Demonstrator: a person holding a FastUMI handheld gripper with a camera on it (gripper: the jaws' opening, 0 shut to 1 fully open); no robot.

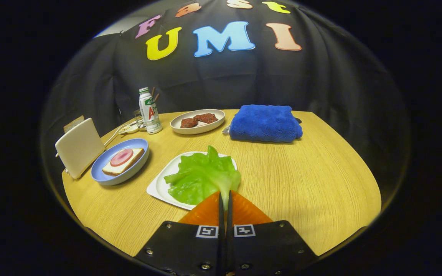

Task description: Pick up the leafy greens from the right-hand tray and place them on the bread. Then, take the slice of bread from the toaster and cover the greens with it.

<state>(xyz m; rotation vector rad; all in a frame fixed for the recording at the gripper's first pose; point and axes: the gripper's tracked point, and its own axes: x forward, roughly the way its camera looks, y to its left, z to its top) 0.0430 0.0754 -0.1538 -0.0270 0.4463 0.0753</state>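
Bright green lettuce (202, 177) on a white tray (159, 186); blue plate (106, 177); blue towel (265, 123); yellow wood-grain table (301, 172).

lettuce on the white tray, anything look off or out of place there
Nothing is spilled or damaged. The lettuce overhangs the white tray's near edge because the gripper is shut on its stem end.

No legible txt (tongs (225, 196) on greens (200, 177))
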